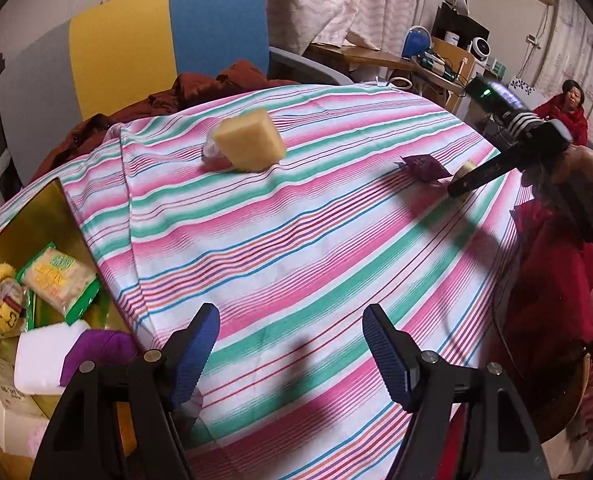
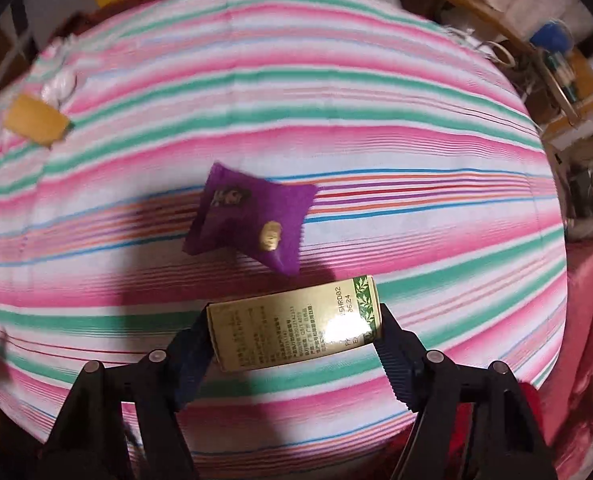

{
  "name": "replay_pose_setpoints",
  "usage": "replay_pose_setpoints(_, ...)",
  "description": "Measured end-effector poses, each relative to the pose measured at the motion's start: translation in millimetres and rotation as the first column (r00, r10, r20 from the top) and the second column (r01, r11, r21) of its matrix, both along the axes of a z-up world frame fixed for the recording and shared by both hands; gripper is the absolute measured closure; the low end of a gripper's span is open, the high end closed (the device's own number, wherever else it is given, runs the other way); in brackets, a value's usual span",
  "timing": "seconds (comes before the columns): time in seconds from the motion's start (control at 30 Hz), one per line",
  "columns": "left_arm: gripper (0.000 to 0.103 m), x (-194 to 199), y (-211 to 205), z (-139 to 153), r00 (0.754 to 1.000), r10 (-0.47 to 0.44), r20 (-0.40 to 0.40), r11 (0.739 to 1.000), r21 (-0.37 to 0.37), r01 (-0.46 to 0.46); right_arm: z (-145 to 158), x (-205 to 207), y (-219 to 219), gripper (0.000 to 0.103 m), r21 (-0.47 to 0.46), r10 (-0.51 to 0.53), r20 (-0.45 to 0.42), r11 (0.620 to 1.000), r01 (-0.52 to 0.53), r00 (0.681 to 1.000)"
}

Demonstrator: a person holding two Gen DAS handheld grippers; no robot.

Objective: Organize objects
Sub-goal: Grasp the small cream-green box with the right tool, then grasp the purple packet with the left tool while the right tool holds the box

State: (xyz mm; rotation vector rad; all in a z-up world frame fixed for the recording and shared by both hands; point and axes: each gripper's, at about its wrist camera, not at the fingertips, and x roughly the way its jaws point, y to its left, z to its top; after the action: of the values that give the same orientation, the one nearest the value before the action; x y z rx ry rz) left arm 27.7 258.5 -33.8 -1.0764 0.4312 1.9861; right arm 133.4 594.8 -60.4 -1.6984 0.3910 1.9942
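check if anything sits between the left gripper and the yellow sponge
Nothing visible does. Only bare striped cloth lies between the open left gripper and the yellow sponge; the purple packet sits off to the right.

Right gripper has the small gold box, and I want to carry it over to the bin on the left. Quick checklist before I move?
1. Grip on the gold box: ok, the right gripper has a finger on each end.
2. Box clear of the purple packet: ok, a gap shows between them.
3. Left gripper out of the way: cannot tell; it is open and empty above the striped tablecloth, near the bin.
4. Room in the bin: cannot tell; a green packet and other items lie inside.
5. Remaining items: not ok, the yellow sponge still sits on the cloth.
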Motion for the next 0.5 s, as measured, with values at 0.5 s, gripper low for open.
replay_pose_setpoints(0.5,0.029,8,100,-3,0.975,-0.213,-0.066,0.976,-0.053,0.210,29,39,31,0.028,-0.131,-0.274,-0.365,0.961,0.242,0.890)
